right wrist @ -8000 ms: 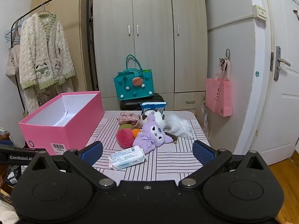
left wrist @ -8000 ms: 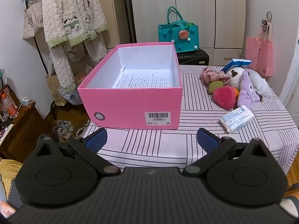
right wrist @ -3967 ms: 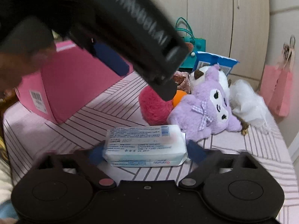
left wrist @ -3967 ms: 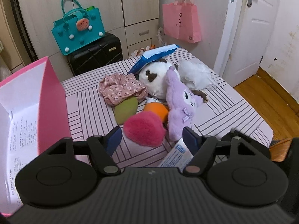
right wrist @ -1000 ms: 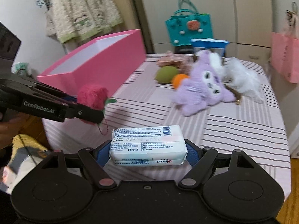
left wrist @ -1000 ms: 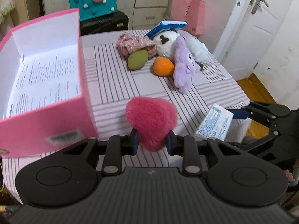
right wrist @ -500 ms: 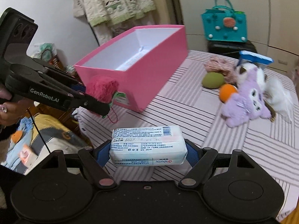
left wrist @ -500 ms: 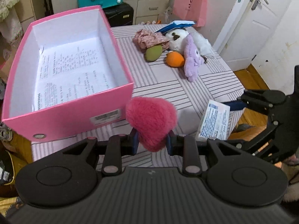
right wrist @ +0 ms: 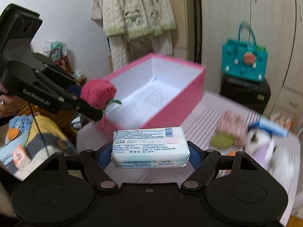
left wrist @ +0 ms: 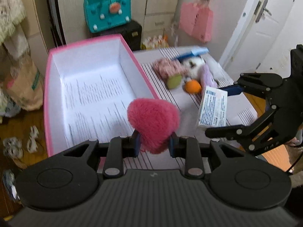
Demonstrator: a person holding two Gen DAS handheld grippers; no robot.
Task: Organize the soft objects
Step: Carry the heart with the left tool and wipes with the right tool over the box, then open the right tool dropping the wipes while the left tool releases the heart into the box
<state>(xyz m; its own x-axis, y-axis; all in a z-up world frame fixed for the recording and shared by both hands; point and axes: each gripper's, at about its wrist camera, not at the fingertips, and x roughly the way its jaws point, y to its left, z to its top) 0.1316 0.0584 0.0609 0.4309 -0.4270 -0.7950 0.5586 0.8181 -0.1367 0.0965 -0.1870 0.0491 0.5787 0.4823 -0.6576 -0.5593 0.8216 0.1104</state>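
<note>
My left gripper (left wrist: pixel 153 144) is shut on a fluffy pink heart plush (left wrist: pixel 153 122), held in the air over the near right corner of the open pink box (left wrist: pixel 47 94). The right wrist view shows the same plush (right wrist: pixel 98 93) at the box's near corner (right wrist: pixel 200 75). A white pack of wipes (right wrist: pixel 149 146) is clamped by its ends in my right gripper (right wrist: pixel 149 156), above the striped tablecloth just right of the box. In the left wrist view the pack (left wrist: pixel 213 108) hangs to the right of the plush. The box holds only a printed sheet.
Several soft toys lie in a blurred heap at the table's far right: a floral pouch (left wrist: pixel 166 68), a green piece (left wrist: pixel 174 81), an orange ball (left wrist: pixel 193 87), a white plush (left wrist: pixel 193 64). A teal bag (right wrist: pixel 244 64) sits on a black suitcase behind. Knitwear (right wrist: pixel 138 11) hangs at the back.
Both grippers have risen and swung towards the pink box with their loads. The heart plush now hangs over the box's corner, and the wipes pack has rolled a little.
</note>
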